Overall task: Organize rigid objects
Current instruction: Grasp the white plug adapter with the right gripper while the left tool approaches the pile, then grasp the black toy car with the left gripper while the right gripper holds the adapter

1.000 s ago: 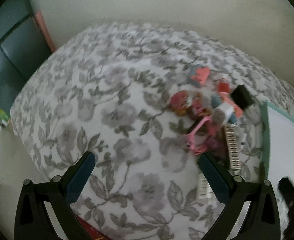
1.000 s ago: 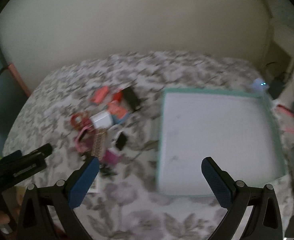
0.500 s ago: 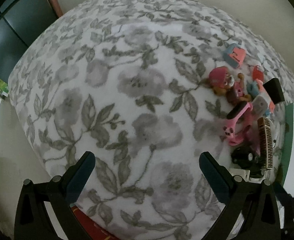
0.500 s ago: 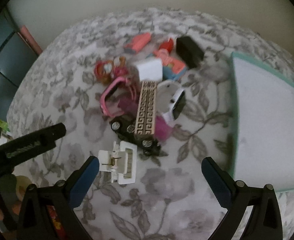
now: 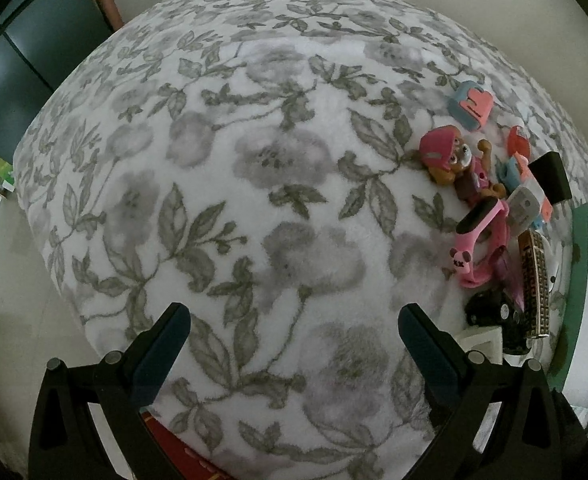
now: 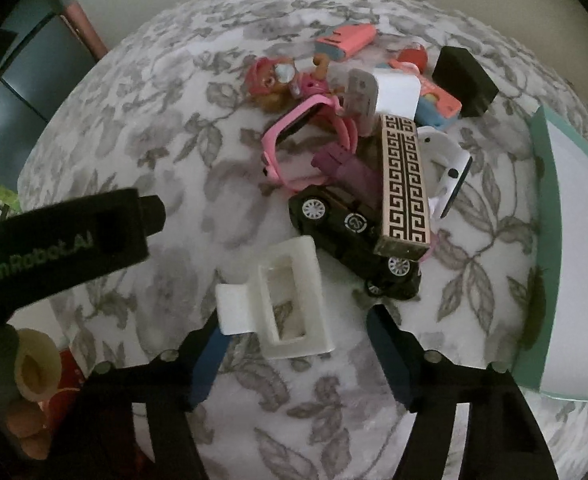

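A pile of small rigid things lies on the floral blanket [image 6: 142,152]: a white hair clip [image 6: 286,300], a black toy car [image 6: 346,232], a long box with a key pattern [image 6: 404,184], a pink watch [image 6: 294,136] and a dog figure with a pink cap [image 6: 270,80]. My right gripper [image 6: 296,322] points down over the white hair clip. Its jaws are closing with the clip between them, and a gap shows at the right finger [image 6: 390,356]. My left gripper [image 5: 292,316] hangs open above bare blanket, left of the pile [image 5: 494,220].
A white tray with a teal rim [image 6: 542,208] lies right of the pile. A black block [image 6: 464,80] and a pink and blue case [image 6: 346,42] sit at the far side. The left gripper's body [image 6: 66,240] and a hand [image 6: 30,424] fill the right view's lower left.
My right gripper swung left from above the tray to the pile, came lower, and its jaws narrowed around the white clip. The left gripper dropped closer to the blanket, then held still.
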The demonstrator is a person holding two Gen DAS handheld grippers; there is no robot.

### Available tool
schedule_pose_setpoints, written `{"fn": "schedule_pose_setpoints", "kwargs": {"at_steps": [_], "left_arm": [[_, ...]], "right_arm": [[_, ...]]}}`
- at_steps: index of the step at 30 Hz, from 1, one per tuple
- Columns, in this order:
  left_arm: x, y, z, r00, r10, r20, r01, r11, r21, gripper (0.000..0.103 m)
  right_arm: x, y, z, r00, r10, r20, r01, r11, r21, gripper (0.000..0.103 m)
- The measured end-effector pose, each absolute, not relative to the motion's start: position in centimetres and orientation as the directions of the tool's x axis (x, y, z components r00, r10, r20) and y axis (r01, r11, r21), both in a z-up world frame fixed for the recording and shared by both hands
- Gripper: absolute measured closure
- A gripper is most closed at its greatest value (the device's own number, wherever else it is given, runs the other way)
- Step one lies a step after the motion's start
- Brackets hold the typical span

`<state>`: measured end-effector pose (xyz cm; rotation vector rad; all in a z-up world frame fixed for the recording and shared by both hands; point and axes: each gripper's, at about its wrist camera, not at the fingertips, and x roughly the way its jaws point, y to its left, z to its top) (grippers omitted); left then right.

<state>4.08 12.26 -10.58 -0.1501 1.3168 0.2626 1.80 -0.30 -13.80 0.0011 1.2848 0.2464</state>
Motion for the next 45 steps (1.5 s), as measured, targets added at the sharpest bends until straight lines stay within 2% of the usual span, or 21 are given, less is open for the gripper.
{"fn": "schedule_pose_setpoints", "kwargs": {"at_steps": [5, 22, 33, 45], "left_arm": [[3.8, 12.0, -10.5, 0.224, 0.111, -0.968, -0.265, 0.963, 0.049, 0.000], [4.1, 8.5, -9.7, 0.206, 0.090, -0.974, -0.201, 0.978, 0.048, 0.000], [4.6, 4.5, -7.9, 0.234, 0.043, -0.971, -0.126, 0.992, 0.013, 0.000], [4.7, -1.1, -7.9, 0.241, 0.008, -0.971, 0.009, 1.000, 0.010, 0.000]], "right_arm": [[1.4, -1.2, -13.2, 0.259, 0.210, -0.943, -0.172, 0.970, 0.169, 0.049], [0.4, -6.0, -12.1, 0.232, 0.262, -0.937, -0.056, 0.965, 0.256, 0.051], [-0.5, -11.5, -8.7, 0.319, 0.313, -0.895, 0.047, 0.937, 0.345, 0.052], [-0.9, -19.0, -5.2, 0.465, 0.144, -0.873, 0.274, 0.915, 0.296, 0.052]]}}
